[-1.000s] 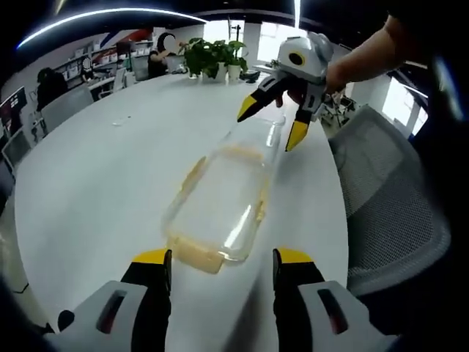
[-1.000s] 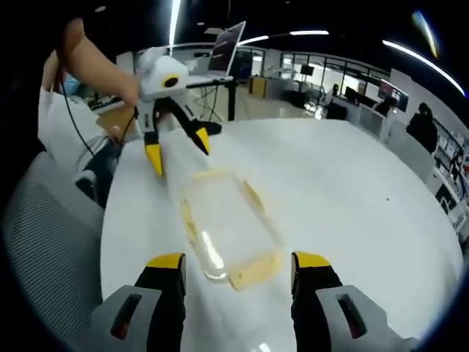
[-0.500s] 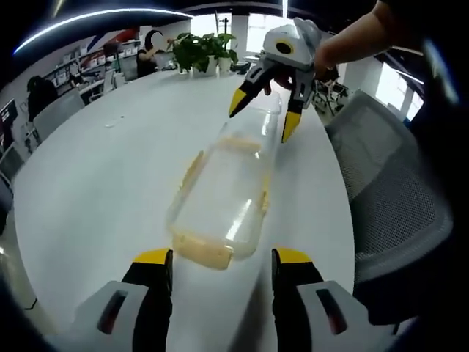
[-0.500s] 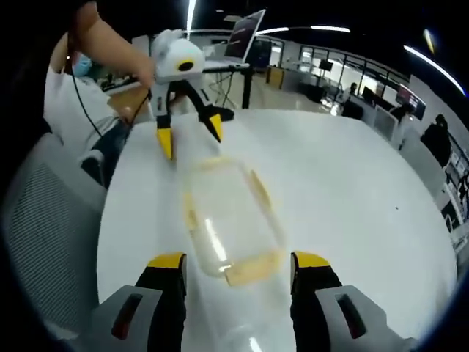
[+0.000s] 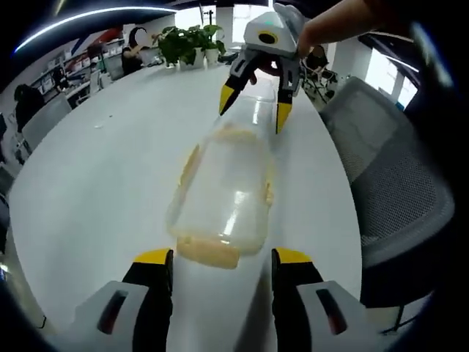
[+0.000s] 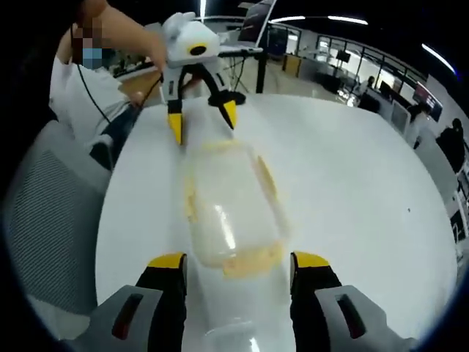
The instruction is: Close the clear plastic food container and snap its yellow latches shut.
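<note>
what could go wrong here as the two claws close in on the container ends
Both claws are open, one at each end of the clear container. The white table looks smooth, so an uneven push from the left claw could slide it toward the right claw or the table edge beside the grey chair. A claw tip could also miss the yellow end latch.

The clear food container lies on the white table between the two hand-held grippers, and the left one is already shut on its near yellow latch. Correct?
Not quite. In the left gripper view, the left hand-held gripper is open, its jaws apart on either side of the near yellow latch, not clamped on it. The rest holds: the clear food container lies on the white table between it and the right hand-held gripper.
</note>
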